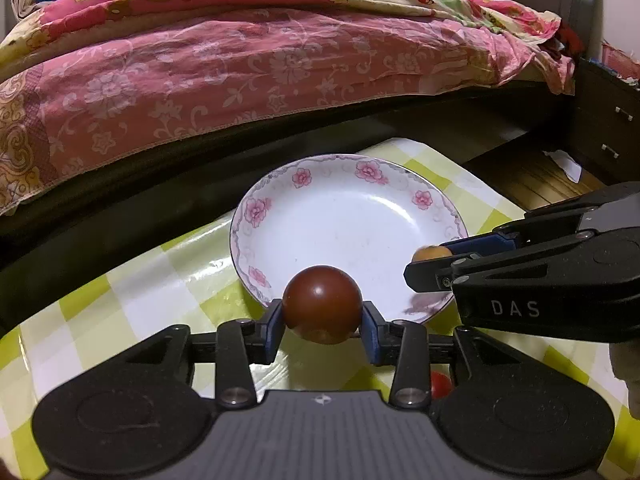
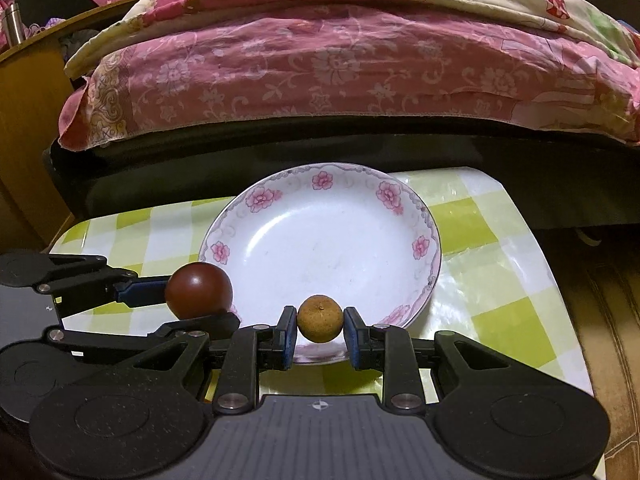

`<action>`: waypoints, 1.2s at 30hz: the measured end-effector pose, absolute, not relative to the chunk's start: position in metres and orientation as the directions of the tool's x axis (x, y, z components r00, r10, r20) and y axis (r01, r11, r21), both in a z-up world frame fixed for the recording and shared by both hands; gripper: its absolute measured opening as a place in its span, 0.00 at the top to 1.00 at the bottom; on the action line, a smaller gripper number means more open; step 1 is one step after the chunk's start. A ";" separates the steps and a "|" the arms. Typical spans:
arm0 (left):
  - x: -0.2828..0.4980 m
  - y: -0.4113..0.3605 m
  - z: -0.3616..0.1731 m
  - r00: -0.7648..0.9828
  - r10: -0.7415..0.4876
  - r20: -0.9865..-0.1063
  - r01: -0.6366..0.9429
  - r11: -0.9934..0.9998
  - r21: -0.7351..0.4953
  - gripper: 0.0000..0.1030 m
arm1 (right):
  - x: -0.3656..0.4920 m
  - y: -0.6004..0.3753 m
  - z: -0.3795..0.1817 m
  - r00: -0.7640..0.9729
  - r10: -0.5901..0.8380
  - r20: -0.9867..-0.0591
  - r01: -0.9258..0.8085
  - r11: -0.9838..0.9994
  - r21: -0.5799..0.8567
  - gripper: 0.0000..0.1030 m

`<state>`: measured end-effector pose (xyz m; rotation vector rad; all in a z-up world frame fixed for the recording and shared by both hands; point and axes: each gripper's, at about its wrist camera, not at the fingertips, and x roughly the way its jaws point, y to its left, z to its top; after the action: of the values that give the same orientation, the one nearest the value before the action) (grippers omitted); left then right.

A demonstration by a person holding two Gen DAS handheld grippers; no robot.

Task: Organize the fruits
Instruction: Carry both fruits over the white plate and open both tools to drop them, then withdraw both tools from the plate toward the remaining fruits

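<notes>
Between left claw [image 1: 323,320] pads: brown fruit [image 1: 322,304].

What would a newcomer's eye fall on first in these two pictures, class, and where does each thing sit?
The white floral plate sits bare on the green-checked tablecloth, in front of a bed under a pink flowered quilt. At its near rim, the left gripper pinches a glossy dark red round fruit. Beside it, the right gripper holds a smaller rough tan fruit.

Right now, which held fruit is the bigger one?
The dark red fruit in the left gripper; the brown fruit in the right gripper is clearly smaller.
</notes>
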<state>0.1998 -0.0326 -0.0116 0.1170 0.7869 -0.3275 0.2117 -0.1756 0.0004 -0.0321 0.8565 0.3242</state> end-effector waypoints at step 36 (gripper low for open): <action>0.170 -0.018 0.004 0.645 -0.272 -0.714 0.349 0.936 -0.041 0.51 | 0.177 -0.183 0.011 0.600 0.305 -0.740 -0.315 0.940 0.132 0.72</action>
<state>0.1702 -0.0182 0.0037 0.1035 0.7951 -0.3540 0.1767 -0.1825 0.0114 -0.0125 0.8553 0.3594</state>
